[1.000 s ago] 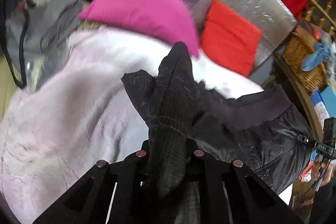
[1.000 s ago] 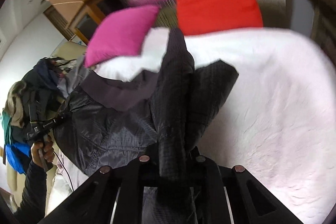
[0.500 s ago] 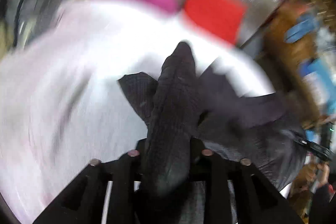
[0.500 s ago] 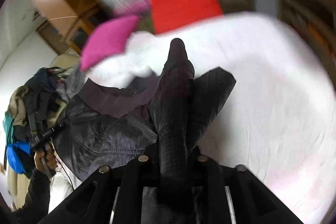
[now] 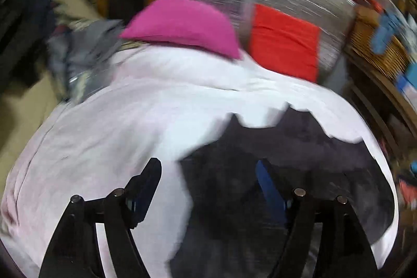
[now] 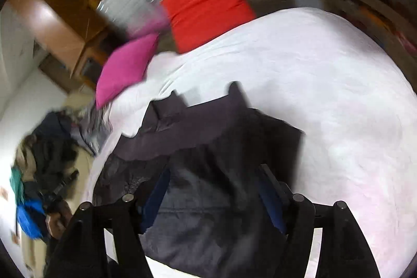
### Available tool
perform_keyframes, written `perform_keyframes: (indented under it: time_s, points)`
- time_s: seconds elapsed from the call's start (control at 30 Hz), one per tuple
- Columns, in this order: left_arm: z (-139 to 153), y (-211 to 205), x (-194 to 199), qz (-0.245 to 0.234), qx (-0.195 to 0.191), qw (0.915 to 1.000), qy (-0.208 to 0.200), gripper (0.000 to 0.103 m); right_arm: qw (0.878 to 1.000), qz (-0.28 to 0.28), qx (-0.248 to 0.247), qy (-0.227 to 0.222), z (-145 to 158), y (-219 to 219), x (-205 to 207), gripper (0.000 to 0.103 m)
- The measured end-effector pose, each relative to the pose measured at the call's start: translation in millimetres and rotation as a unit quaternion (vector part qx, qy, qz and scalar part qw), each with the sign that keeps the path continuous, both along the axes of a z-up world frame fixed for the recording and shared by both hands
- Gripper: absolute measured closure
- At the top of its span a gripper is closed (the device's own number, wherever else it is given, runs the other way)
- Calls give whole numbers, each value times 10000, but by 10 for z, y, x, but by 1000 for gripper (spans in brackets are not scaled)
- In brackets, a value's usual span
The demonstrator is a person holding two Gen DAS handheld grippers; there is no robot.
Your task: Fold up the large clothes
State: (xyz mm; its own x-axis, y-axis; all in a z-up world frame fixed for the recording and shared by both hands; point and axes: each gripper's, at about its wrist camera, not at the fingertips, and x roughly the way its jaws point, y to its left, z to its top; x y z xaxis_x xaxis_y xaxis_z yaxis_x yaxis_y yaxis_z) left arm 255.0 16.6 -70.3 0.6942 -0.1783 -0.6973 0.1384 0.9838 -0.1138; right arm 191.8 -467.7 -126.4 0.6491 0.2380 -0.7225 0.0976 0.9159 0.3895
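both the left gripper (image 5: 208, 173) and the right gripper (image 6: 213, 181) gape wide, holding nothing. the dark jacket (image 6: 208, 147) lies on the white bed (image 6: 325, 95). at 12 o'clock sit a pink pillow (image 5: 182, 25) and a red cushion (image 5: 284, 43); clothes pile (image 6: 44, 147) at 9.

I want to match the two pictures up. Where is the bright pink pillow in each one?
Left wrist view: the pink pillow lies upper middle, at the far edge of the white bedcover.
Right wrist view: the pink pillow lies left of middle, tilted, at the bedcover's upper left edge.
Shared landmark: the red cushion sits just right of the pillow in both.
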Motion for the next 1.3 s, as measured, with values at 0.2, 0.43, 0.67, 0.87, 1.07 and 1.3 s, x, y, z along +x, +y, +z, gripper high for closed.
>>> perform_keyframes:
  time_s: [0.2, 0.43, 0.67, 0.87, 1.07, 1.3]
  points:
    - [-418, -630, -50, -653, 383, 9967, 282, 27, 9926, -126, -983, 700, -351, 21, 473, 34]
    - [-588, -663, -19, -560, 345, 9973, 326, 27, 9911, -93, -1145, 668, -363, -104, 464, 94]
    - [-1019, -680, 336, -218, 663, 9942, 820, 27, 9929, -532, -620, 863, -727, -215, 465, 79]
    - [-657, -566, 75, -193, 607, 9966, 517, 27, 9938, -868, -580, 389, -327, -228, 111, 38]
    - [-382, -458, -356, -210, 291, 9993, 140, 27, 9990, -20, 311, -310, 11, 252, -326, 32]
    - [-762, -351, -407, 71, 538, 9957, 747, 26, 9934, -543, 936, 388, -678, 26, -313, 32]
